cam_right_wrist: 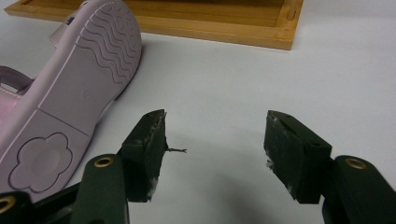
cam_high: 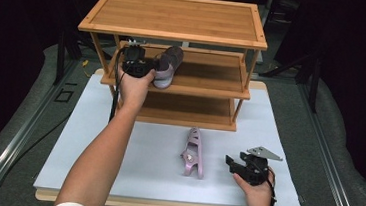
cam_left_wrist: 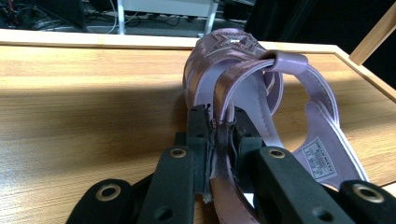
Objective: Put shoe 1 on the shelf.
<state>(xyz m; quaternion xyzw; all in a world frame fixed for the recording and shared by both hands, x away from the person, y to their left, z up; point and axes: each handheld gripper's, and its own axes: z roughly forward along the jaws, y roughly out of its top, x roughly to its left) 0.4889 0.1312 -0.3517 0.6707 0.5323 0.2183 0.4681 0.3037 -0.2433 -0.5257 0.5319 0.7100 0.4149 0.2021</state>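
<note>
**Lilac sandal held on the middle shelf**

Nearest, the right gripper (cam_high: 236, 164) is held over the white table (cam_high: 278, 141) with jaws spread and nothing between them. Just beside it, a second sandal (cam_high: 194, 151) is seen lying on its side. Farther off, the lilac sandal (cam_left_wrist: 243, 79) is clamped by its strap in the left gripper (cam_left_wrist: 222, 135) on the bamboo rack (cam_high: 198, 81).

A recording lab is suggested: a white-topped table (cam_high: 278, 141) is ringed by dark drapes, metal stands (cam_high: 295, 62) and floor cables (cam_high: 31, 147).
</note>
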